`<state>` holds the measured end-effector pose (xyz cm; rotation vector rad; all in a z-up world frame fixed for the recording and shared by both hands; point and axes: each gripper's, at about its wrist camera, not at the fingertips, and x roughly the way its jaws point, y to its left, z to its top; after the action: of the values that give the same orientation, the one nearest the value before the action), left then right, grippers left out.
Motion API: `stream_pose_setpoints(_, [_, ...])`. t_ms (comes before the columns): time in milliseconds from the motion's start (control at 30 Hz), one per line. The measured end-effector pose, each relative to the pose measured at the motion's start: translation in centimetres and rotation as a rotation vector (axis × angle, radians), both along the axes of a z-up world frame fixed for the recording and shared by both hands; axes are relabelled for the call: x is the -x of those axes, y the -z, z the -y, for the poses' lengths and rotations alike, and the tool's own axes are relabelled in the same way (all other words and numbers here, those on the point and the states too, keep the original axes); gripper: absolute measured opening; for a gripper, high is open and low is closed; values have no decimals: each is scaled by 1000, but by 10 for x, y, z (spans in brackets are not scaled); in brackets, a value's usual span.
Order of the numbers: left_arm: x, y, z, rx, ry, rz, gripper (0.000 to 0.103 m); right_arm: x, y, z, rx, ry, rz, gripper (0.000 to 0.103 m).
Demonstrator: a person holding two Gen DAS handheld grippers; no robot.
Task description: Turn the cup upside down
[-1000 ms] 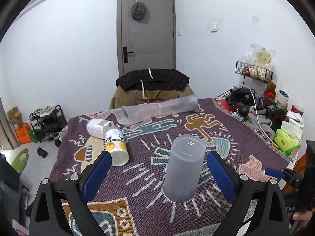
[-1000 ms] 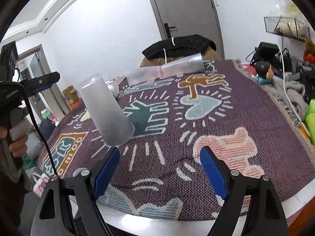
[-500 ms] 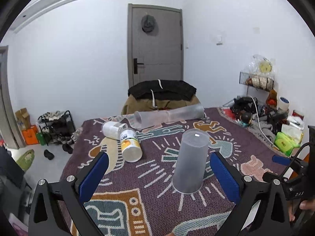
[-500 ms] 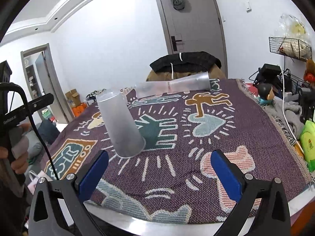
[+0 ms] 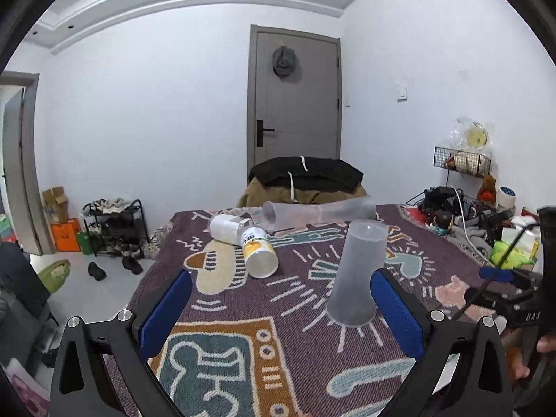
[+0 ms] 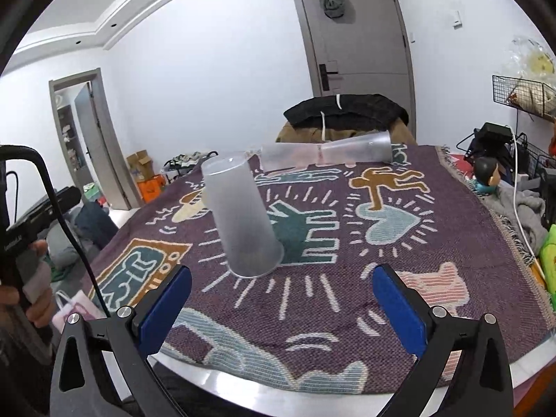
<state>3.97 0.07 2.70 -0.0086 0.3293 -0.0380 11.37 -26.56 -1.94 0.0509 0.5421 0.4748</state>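
The frosted cup stands on the patterned cloth of the bench with its wide mouth down and its closed bottom up. In the left wrist view it is right of the centre, just beside the right blue pad; in the right wrist view the same cup is left of the centre, above the left pad. So I judge that the flip is already done, and the cup rests by itself.

The left gripper has its fingers spread wide and holds nothing. The right gripper is also spread wide and empty. Neither one touches the cup, as far as I can see.

Further back, near the far edge of the cloth, a long stack of cups lies on its side, and in the left wrist view two small bottles lie left of the centre. These do not look like part of the task.

What is left seems very little: perhaps only to take the grippers away without knocking the cup over.
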Motion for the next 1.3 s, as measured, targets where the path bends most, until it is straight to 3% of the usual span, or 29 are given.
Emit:
stream_pose_setpoints(400, [23, 30, -15, -9, -51, 17, 103, 16, 4, -23, 59, -6, 49, 103])
stream_pose_setpoints(700, [27, 35, -7, -56, -36, 34, 103, 19, 6, -29, 59, -20, 61, 103])
stream_pose_setpoints(1300, [24, 41, -15, -45, -60, 13, 103, 23, 7, -32, 70, -31, 60, 103])
